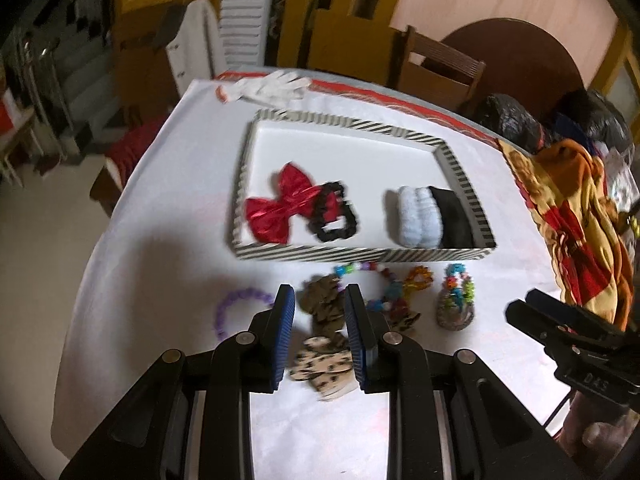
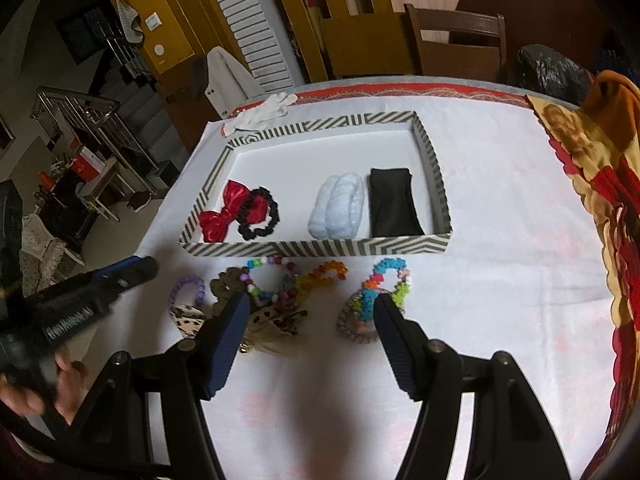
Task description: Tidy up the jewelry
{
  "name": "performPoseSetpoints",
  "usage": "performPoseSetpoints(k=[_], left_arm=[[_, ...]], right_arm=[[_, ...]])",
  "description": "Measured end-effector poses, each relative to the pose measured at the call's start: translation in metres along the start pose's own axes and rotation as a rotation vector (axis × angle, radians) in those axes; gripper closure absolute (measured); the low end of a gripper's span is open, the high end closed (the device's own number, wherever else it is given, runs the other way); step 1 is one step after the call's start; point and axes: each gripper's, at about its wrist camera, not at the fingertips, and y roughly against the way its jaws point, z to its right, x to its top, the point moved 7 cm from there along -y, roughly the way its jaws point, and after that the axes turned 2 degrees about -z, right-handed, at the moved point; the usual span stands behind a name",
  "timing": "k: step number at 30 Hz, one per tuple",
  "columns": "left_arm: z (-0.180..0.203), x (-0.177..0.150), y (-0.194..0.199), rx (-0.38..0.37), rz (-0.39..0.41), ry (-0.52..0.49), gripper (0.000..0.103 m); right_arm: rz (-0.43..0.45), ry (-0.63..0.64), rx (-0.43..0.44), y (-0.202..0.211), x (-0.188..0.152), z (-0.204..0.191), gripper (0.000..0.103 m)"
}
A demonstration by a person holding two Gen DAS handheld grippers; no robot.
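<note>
A striped tray [image 1: 360, 255] [image 2: 312, 247] holds a red bow [image 1: 284, 204] [image 2: 224, 212], a black scrunchie [image 1: 334, 216] [image 2: 260, 216], a pale blue scrunchie [image 1: 420, 216] [image 2: 338, 206] and a black band [image 1: 454, 216] [image 2: 392, 200]. In front lie a purple bracelet [image 1: 236, 304] [image 2: 188, 286], leopard-print hair pieces [image 1: 324, 352] [image 2: 272, 318], a multicolour bead bracelet [image 1: 380, 280] [image 2: 272, 276], an orange bracelet [image 1: 418, 280] [image 2: 328, 272] and a bright flower bracelet [image 1: 456, 292] [image 2: 386, 280] on a round beaded piece [image 2: 352, 322]. My left gripper [image 1: 320, 308] is open above the leopard pieces. My right gripper [image 2: 310, 312] is open above the bracelets.
A white cloth covers the table [image 1: 160, 280] [image 2: 500, 280]. A white glove [image 1: 272, 86] [image 2: 264, 112] lies behind the tray. A patterned orange cloth [image 1: 568, 216] [image 2: 600, 184] lies at the right edge. A wooden chair [image 2: 456, 40] stands behind the table.
</note>
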Motion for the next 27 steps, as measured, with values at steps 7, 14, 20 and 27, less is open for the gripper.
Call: performPoseSetpoints(k=[7, 14, 20, 27], left_arm=[[-0.055, -0.015, -0.016, -0.04, -0.083, 0.166, 0.085], [-0.076, -0.03, -0.035, -0.017, -0.132, 0.226, 0.085], [-0.073, -0.035, -0.056, 0.032, -0.167, 0.205, 0.085], [-0.076, -0.038, -0.075, 0.137, -0.188, 0.159, 0.084]], right_arm=[[-0.057, -0.039, -0.02, -0.021, -0.02, 0.032, 0.035], [-0.095, -0.091, -0.018, -0.035, -0.034, 0.06, 0.035], [-0.095, -0.07, -0.012, -0.039, -0.03, 0.066, 0.035], [-0.102, -0.08, -0.016, -0.05, -0.021, 0.078, 0.039]])
